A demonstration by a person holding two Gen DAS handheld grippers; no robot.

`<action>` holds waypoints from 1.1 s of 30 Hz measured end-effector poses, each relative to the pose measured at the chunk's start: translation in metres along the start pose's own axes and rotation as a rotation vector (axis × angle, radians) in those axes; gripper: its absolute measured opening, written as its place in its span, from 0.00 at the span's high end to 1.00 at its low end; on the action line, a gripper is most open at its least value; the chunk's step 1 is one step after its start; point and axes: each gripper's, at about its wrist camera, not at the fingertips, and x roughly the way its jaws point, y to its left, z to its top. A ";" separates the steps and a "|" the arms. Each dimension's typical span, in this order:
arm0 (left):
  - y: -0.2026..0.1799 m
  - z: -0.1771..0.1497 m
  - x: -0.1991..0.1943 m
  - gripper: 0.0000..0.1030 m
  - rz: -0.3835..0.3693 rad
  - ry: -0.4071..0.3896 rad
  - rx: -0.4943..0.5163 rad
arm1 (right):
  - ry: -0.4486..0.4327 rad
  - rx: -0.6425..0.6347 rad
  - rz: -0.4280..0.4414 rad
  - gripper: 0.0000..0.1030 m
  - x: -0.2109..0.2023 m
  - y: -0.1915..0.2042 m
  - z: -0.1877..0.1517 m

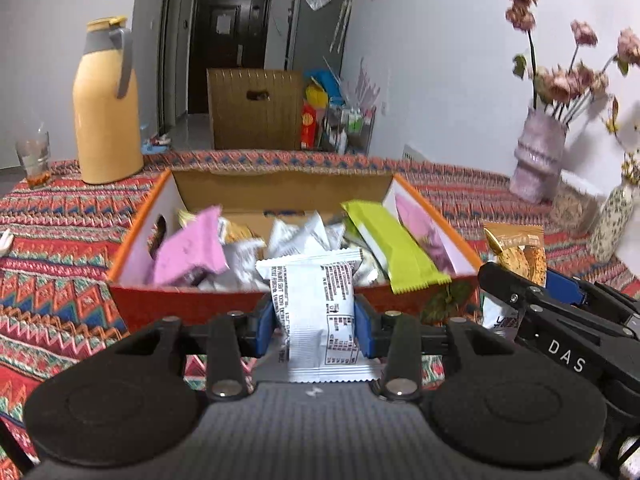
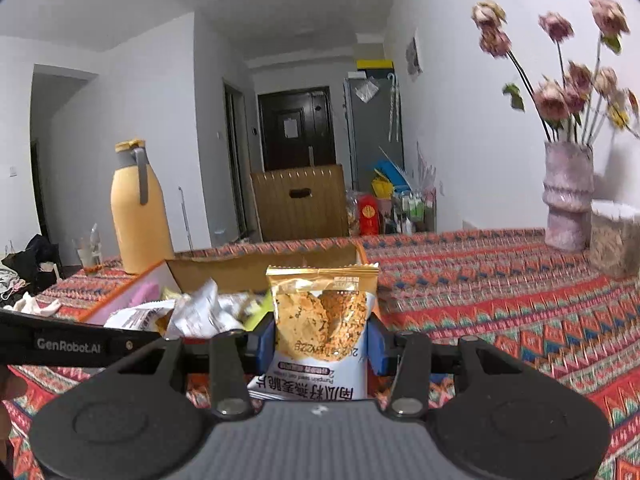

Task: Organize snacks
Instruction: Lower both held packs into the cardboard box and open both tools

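Observation:
An orange cardboard box (image 1: pixel 256 304) sits on the patterned tablecloth, holding several snack packets: pink (image 1: pixel 188 248), green (image 1: pixel 390 246) and white ones. My left gripper (image 1: pixel 314 320) is shut on a white snack packet (image 1: pixel 314 308), held just before the box's near wall. My right gripper (image 2: pixel 320 344) is shut on a gold-topped oat crisp packet (image 2: pixel 322 320), held upright to the right of the box (image 2: pixel 120 292). In the left wrist view the right gripper (image 1: pixel 560 312) and its packet (image 1: pixel 520 252) show beside the box's right wall.
A yellow thermos (image 1: pixel 106 108) and a glass (image 1: pixel 34 156) stand at the table's far left. A pink vase of flowers (image 1: pixel 538 156) and a speckled vase (image 1: pixel 612 224) stand at the right. A woven container (image 2: pixel 614 240) sits near the vase. The tablecloth (image 2: pixel 500 280) stretches right of the box.

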 end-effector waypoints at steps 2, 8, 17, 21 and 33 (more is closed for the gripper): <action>0.006 0.006 -0.002 0.60 0.002 -0.017 -0.009 | -0.014 -0.010 0.003 0.57 0.003 0.007 0.008; 0.025 0.026 -0.001 0.60 0.018 -0.060 -0.039 | -0.039 -0.028 0.007 0.57 0.016 0.023 0.028; 0.044 0.054 0.016 0.60 0.058 -0.104 -0.074 | -0.059 -0.057 0.009 0.57 0.050 0.039 0.052; 0.050 0.060 0.028 0.60 0.081 -0.116 -0.091 | -0.063 -0.060 0.012 0.57 0.066 0.043 0.058; 0.062 0.054 0.065 0.60 0.132 -0.079 -0.112 | -0.014 -0.079 0.017 0.57 0.109 0.049 0.042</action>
